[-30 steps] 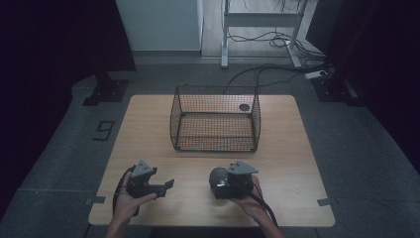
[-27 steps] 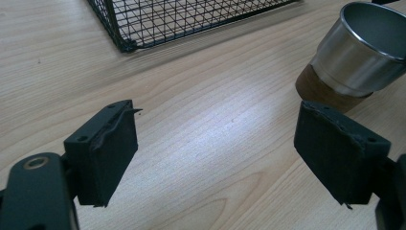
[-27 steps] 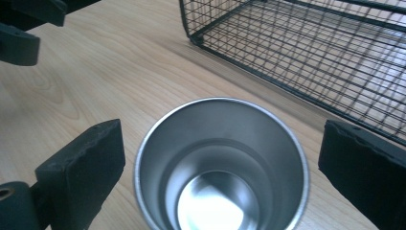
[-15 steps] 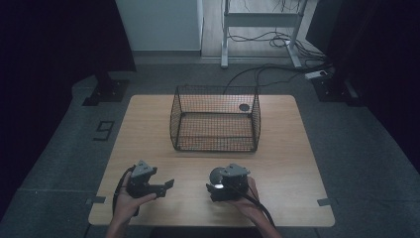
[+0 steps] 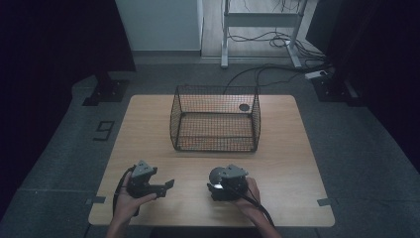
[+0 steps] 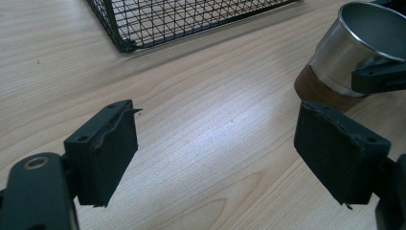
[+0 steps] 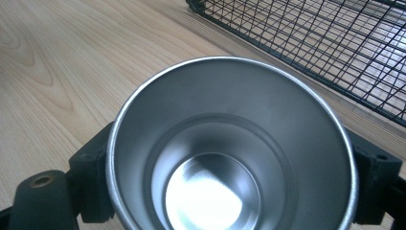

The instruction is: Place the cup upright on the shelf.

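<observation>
Two claws at the bench's near edge: my right claw (image 5: 218, 187), jaws just closing, pinches the steel cup (image 7: 230, 148) before the wire basket (image 5: 215, 119); my left claw (image 6: 215, 158) is spread, empty.

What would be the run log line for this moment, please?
right gripper: jaws just closing, on metal cup | left gripper: open, empty | wire basket: empty, behind cup | table

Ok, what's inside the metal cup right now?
Nothing that shows: the right gripper view looks straight down into the metal cup and finds only bare shiny walls and bottom. The right gripper has just been closing around it, and the table under its base is hidden.
</observation>
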`<action>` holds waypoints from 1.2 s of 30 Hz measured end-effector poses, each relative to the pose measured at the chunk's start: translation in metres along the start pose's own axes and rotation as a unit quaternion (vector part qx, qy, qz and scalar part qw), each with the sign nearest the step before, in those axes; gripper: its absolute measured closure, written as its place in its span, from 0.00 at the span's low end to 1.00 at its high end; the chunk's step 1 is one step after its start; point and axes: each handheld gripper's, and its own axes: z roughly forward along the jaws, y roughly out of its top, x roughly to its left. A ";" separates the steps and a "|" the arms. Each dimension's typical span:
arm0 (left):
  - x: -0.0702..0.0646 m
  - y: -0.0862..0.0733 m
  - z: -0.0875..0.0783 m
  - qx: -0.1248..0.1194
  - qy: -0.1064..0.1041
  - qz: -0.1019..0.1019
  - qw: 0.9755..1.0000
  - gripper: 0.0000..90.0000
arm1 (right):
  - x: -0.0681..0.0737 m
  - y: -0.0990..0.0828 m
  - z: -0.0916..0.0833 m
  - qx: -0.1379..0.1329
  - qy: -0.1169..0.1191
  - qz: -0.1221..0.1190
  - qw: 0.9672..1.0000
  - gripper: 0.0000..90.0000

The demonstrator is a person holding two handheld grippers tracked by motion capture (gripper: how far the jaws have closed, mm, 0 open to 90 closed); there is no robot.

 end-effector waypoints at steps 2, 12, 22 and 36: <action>0.000 0.000 0.000 0.000 0.000 0.000 1.000 0.17 | 0.000 0.000 0.000 0.000 0.002 -0.001 1.000 0.15; 0.001 0.000 -0.001 -0.002 -0.002 -0.001 1.000 0.17 | -0.004 0.008 -0.012 -0.016 0.012 0.001 1.000 0.15; 0.001 0.000 -0.002 -0.004 -0.001 -0.003 1.000 0.17 | -0.006 0.024 -0.034 -0.041 0.023 -0.008 0.999 0.15; 0.001 0.000 -0.001 -0.003 -0.002 -0.003 1.000 0.17 | -0.014 0.051 -0.058 -0.078 0.029 -0.010 0.996 0.15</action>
